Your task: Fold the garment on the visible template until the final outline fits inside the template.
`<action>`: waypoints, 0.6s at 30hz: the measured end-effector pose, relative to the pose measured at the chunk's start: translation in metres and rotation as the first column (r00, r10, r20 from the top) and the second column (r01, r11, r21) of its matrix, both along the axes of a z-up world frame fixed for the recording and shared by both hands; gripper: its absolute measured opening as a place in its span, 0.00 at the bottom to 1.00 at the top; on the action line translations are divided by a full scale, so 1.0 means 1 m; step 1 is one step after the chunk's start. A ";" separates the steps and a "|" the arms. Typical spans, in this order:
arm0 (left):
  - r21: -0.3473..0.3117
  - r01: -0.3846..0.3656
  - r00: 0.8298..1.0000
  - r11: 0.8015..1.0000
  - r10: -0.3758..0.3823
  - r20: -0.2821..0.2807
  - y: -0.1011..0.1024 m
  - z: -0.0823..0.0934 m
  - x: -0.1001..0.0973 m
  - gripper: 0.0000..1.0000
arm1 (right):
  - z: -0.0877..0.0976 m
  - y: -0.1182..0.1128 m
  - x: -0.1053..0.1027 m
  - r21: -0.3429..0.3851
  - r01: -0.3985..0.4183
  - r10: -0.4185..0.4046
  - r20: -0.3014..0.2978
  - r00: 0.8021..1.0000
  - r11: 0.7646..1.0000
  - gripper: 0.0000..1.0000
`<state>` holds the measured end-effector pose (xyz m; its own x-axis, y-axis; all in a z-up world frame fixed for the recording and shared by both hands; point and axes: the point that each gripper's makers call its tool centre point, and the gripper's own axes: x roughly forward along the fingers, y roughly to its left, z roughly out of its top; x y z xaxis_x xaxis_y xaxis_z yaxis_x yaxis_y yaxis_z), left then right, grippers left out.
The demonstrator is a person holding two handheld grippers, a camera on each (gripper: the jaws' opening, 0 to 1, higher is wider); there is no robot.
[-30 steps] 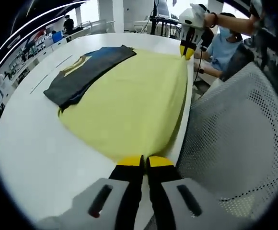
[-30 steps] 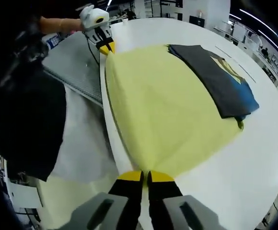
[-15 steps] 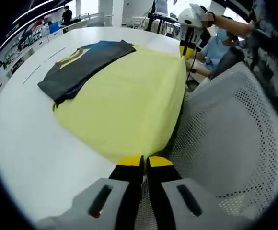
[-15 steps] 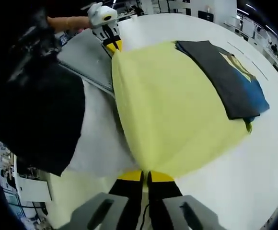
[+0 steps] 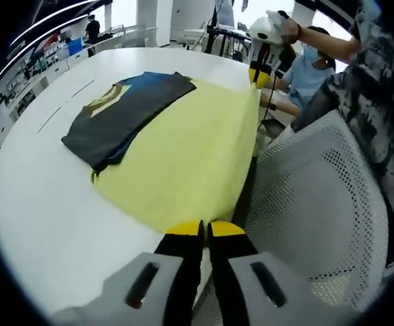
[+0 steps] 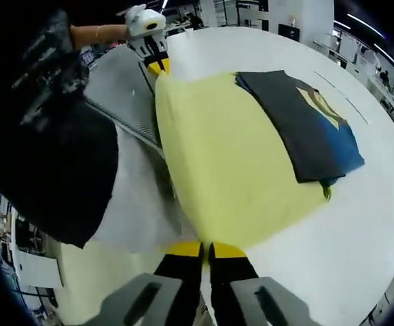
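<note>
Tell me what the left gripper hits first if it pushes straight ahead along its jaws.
The left gripper is shut on the yellow garment, so it would meet that cloth at once. Farther along that line lies the dark folded garment, though depth is uncertain.

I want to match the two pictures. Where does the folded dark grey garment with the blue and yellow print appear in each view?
Left gripper view: the folded dark grey garment lies upper left, on the yellow cloth's far edge.
Right gripper view: the same garment lies upper right, on that cloth.
Shared landmark: the white round table under both.
</note>
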<state>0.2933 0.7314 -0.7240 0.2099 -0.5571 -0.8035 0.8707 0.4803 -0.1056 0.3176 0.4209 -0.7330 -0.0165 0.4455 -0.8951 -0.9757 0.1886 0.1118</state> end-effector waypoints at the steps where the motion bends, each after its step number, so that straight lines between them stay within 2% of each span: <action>1: 0.001 0.000 1.000 1.000 0.000 0.017 0.001 0.002 0.004 0.00 | 0.002 0.000 0.004 0.004 0.007 -0.007 0.016 1.000 1.000 0.00; 2: 0.006 -0.003 0.999 1.000 0.003 0.041 0.002 0.004 0.011 0.00 | 0.005 0.001 0.009 0.008 0.013 -0.013 0.027 1.000 1.000 0.00; 10: 0.021 -0.041 0.993 0.999 0.038 0.116 0.004 0.020 0.044 0.00 | 0.024 0.004 0.047 0.033 0.038 -0.042 0.155 0.987 0.999 0.00; 18: 0.009 -0.095 0.976 0.995 0.091 0.199 0.006 0.041 0.076 0.00 | 0.038 0.006 0.075 0.038 0.063 -0.070 0.228 0.971 0.997 0.00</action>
